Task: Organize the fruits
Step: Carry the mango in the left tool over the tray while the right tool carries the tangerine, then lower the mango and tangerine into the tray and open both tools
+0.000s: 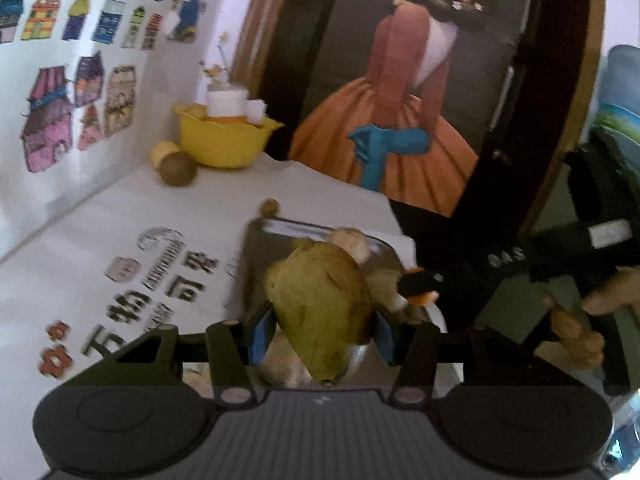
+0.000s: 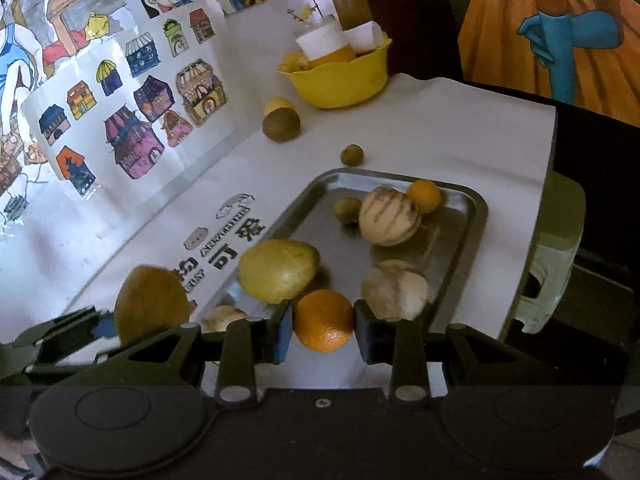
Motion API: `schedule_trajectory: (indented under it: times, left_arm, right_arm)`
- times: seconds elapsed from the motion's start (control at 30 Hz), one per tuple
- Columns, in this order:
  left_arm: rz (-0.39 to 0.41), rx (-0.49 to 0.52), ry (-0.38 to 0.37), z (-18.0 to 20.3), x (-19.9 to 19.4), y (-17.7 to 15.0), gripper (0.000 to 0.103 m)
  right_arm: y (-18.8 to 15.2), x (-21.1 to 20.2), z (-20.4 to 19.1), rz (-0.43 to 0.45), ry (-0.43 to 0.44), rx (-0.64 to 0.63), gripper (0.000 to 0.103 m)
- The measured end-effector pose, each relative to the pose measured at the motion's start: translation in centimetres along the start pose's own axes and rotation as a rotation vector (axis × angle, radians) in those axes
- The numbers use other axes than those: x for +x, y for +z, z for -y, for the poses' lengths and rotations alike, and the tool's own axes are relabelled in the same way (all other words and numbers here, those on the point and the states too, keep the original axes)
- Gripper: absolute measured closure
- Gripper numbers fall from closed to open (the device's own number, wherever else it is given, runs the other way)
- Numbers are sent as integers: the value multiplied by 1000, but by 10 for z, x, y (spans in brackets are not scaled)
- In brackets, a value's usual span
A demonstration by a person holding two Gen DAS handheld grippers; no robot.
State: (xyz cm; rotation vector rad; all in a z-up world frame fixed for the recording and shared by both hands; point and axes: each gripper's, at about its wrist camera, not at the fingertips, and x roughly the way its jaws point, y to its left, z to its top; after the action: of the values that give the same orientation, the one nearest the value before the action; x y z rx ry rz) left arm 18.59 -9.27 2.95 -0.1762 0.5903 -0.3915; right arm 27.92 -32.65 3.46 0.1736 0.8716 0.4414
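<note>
Fruits: I've got two in hand, one per gripper. My left gripper [image 1: 320, 330] is clamped on a mango-like fruit [image 1: 320, 304], pads on its flanks at the widest part, narrow end pointing back at the camera. My right gripper [image 2: 324, 330] is closed on a small orange [image 2: 325, 320], pads square across its middle.

Handling, my guess: the mango-like one is prob the heavier, smooth-skinned and tapered, so it could slide toward the thin end if I squeeze off-centre. Flesh likely gives under pressure, so firm but not hard, and stay on the fat section. The orange looks light, round, w/ a pebbly rind that should give decent friction; grip across the equator is right, too much force would bruise it.

Looks: the mango-like fruit is dull yellow-green w/ brown blotches. The orange is bright, glossy, evenly coloured.

Both are held just above the near end of the metal tray [image 2: 478, 204]. On it: a yellow-green fruit [image 2: 280, 270] left of the orange, a pale striped melon [image 2: 390, 216] farther back, a pale round fruit [image 2: 396, 288] to the right. A yellow bowl [image 2: 340, 84] sits at the far end of the table, well apart, w/ a brown round fruit [image 2: 281, 125] near it.
</note>
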Motion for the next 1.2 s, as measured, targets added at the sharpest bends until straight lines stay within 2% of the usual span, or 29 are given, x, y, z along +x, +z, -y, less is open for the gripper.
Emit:
schedule_trajectory:
  times: [0.2, 0.57, 1.2]
  left_arm:
    - [-65, 27, -25, 18, 6, -16, 47]
    - [-159, 64, -22, 32, 21, -26, 47]
    - [-203, 46, 3, 30, 36, -28, 47]
  right_arm:
    - [-4, 6, 11, -17, -10, -5, 69]
    - [-15, 20, 23, -44, -14, 7, 69]
    - [-22, 29, 25, -51, -20, 3, 69]
